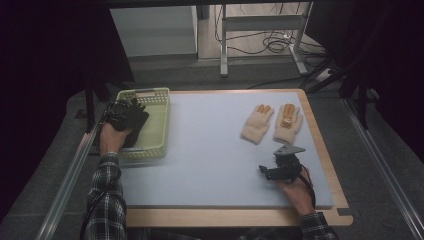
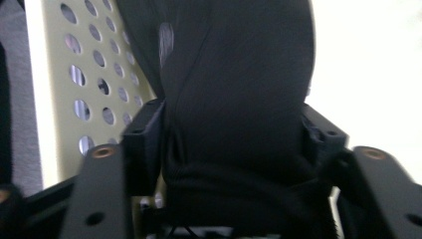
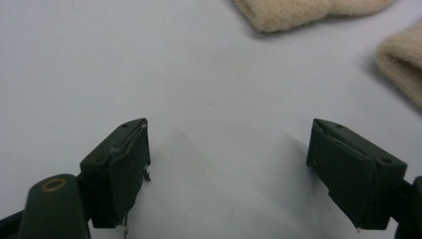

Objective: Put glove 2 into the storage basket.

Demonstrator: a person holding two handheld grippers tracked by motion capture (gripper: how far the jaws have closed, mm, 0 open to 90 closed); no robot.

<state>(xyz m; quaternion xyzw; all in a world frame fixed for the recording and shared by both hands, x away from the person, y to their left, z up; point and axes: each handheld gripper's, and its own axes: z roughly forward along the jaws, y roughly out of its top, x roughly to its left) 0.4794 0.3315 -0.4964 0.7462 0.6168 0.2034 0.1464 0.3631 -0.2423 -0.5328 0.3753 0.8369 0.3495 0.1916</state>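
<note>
Left gripper [image 1: 131,111] clamped on black glove [image 2: 234,99] over the basket [image 1: 159,120] — soft, light, limp.
Right gripper [image 3: 229,169] jaws apart, near cream gloves [image 1: 272,122] on the mat — you'd grab a cuff, pinch deep.

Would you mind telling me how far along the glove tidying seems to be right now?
Done: nothing lies loose in the basket that I can make out. In hand: the left gripper is shut on a black glove over the basket. Left: two cream gloves lie side by side on the table, and the right gripper is open and empty near them.
</note>
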